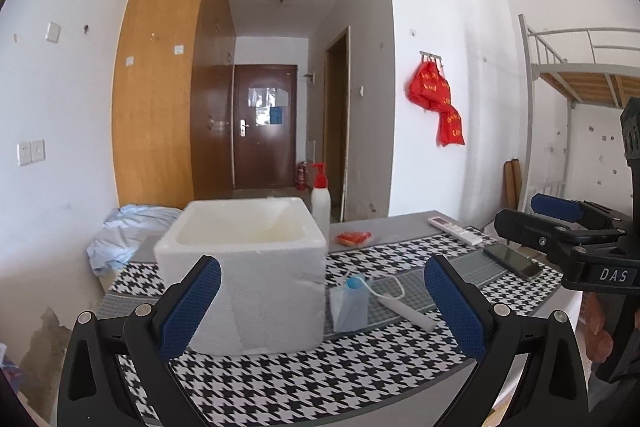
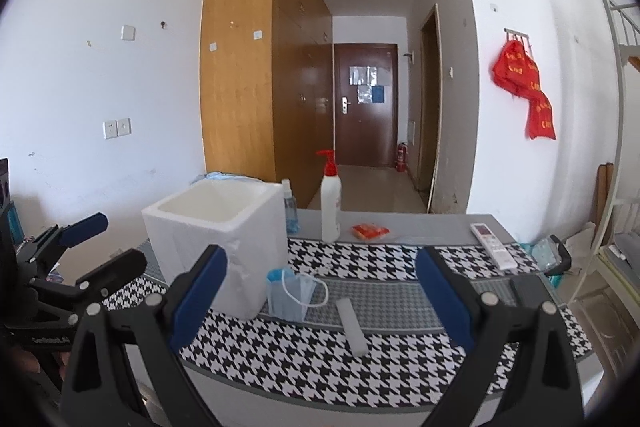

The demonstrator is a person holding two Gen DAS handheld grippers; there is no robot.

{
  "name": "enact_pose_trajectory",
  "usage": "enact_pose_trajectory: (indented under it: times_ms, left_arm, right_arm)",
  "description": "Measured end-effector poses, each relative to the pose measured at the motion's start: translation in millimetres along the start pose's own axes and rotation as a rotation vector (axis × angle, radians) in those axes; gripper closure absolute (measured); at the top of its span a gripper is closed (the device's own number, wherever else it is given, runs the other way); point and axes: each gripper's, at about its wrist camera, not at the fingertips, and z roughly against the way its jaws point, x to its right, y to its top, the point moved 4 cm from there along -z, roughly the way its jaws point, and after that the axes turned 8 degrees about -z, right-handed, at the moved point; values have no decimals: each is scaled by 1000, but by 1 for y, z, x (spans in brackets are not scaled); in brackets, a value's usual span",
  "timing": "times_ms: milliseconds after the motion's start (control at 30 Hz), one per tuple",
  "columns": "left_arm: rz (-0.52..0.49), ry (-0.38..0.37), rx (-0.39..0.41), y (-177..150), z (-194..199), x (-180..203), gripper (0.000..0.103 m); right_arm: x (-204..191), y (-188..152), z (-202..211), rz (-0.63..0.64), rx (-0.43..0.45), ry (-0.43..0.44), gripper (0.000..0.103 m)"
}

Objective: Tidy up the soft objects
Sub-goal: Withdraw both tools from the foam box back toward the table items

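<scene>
Left claw: the left claw (image 1: 322,303) is held released, its 2 blue pads spread wide and nothing gripped; it is raised at the near edge of the table, aimed at the foam box.
Right claw: the right claw (image 2: 322,297) is likewise released and empty, its pads framing the mask and the white strip, probably so that either can be picked next.
Mask: a blue face mask (image 2: 290,293) is seen lying just beside the box's near corner, its ear loop trailing toward the strip.
White strip: a soft-looking white strip (image 2: 352,327) is laid flat near the mask, apart from it.
Box: the white foam box (image 2: 218,233) is left open-topped, judged to be the place for the soft things; nothing is seen inside it.
Surface: a houndstooth cloth (image 2: 360,367) is spread over the table; a pump bottle (image 2: 331,199), a spray bottle (image 2: 289,209), an orange packet (image 2: 370,231) and a remote (image 2: 492,245) are set along the back.
Room: white walls, a wooden wardrobe (image 2: 240,67) and a brown door (image 2: 366,103) are seen behind.
</scene>
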Motion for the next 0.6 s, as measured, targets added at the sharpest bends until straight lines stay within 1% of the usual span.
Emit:
enact_pose_trajectory:
  times_ms: [300,600]
  left_arm:
    - [-16,-1,8,-10,-5,9,1]
    - [-3,-10,-18,-22,-12,16,1]
  right_arm:
    - [13,-17,-2,-8,-29,-33,6]
    - [23,-31,-1,-12,-32,-62,6]
